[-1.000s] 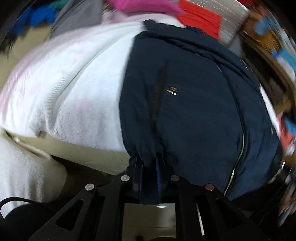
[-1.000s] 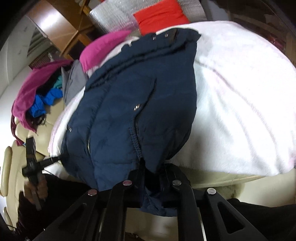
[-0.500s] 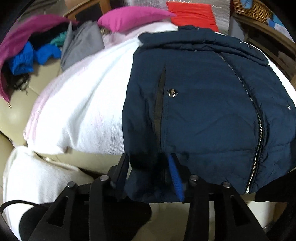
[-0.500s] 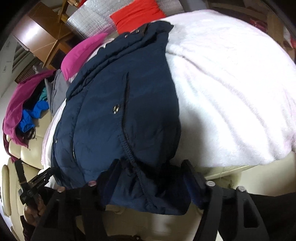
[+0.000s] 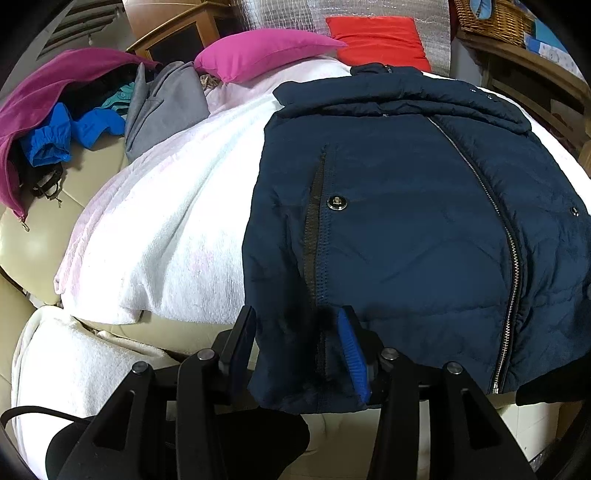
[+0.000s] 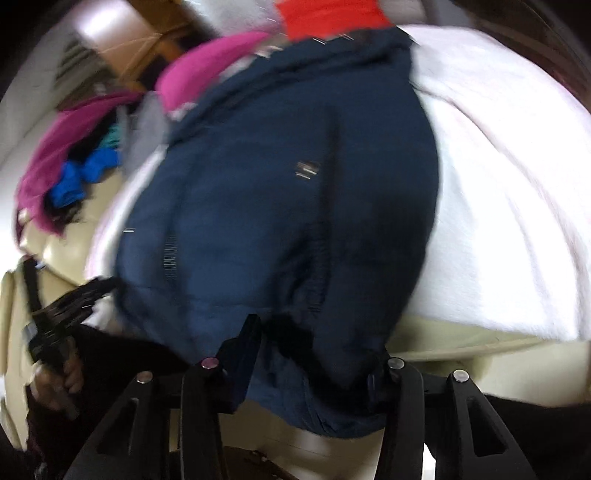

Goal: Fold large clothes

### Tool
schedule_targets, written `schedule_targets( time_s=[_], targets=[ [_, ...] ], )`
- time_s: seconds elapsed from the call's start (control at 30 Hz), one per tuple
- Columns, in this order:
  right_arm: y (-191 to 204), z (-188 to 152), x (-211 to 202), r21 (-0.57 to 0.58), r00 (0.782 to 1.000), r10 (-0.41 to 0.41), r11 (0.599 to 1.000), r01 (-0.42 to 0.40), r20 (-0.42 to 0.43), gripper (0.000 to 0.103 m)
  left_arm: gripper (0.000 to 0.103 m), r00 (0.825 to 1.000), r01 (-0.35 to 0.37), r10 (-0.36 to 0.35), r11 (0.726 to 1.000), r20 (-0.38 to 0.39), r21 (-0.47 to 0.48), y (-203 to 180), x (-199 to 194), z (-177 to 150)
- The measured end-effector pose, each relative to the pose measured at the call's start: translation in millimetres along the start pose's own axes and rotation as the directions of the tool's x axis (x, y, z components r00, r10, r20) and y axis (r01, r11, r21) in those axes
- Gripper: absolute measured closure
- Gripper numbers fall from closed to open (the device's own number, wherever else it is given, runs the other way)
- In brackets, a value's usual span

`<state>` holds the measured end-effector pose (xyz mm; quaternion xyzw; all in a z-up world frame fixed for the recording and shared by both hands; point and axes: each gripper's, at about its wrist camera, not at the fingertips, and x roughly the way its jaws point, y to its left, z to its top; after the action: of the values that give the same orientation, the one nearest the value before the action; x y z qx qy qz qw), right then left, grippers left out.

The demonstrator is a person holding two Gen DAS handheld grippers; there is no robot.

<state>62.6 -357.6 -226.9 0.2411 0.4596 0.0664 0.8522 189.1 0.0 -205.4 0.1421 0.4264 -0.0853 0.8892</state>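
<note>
A navy padded jacket (image 5: 406,221) lies front up, zipped, on a white blanket (image 5: 166,221) that covers a cream sofa. Its hem hangs over the near edge. My left gripper (image 5: 299,343) is open, and the hem's left corner hangs loose between its fingers, beside the blue pad (image 5: 354,362). The right wrist view is blurred by motion. There the right gripper (image 6: 314,362) straddles the jacket's (image 6: 295,221) other hem corner. Its jaws are closing, with the cloth between them and a gap still showing. The left gripper (image 6: 62,306), held in a hand, shows at the left edge.
A pink pillow (image 5: 266,51) and a red pillow (image 5: 376,40) lie behind the jacket. A pile of magenta, blue and grey clothes (image 5: 55,122) sits at the far left of the sofa. A wicker basket (image 5: 491,18) stands on wooden furniture at the back right.
Both grippers were shut on the jacket's hem and have let go. The left opened and then kept still. The right opened wide, has narrowed again, and is moving.
</note>
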Motion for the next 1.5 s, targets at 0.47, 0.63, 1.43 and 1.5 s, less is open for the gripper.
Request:
schedule_targets(
  time_s=[0.47,0.63,1.43,1.5],
  targets=[
    [-13.0,1.2,27.1,0.075,0.998,-0.004,0.997,0.009,-0.066,0.048,0.024,0.966,0.165,-0.187,0.978,-0.179,-0.129,9.7,37.0,-12.0],
    [-23.4,3.5,22.1,0.107,0.998,0.023,0.994,-0.018,-0.05,0.048,0.024,0.946,0.236,-0.281,0.939,-0.164,-0.249,27.5,41.4,-12.3],
    [-41.5,4.5,-1.2,0.199,1.0,0.014,0.98,-0.017,0.018,0.032,0.024,0.962,0.252,-0.269,0.936,-0.037,-0.244,35.9,20.6,-2.4],
    [-38.9,6.3,-10.8,0.196,0.996,-0.052,0.98,0.038,0.067,0.032,0.024,0.97,0.238,-0.245,0.946,-0.003,-0.219,34.0,13.9,-0.6]
  ],
)
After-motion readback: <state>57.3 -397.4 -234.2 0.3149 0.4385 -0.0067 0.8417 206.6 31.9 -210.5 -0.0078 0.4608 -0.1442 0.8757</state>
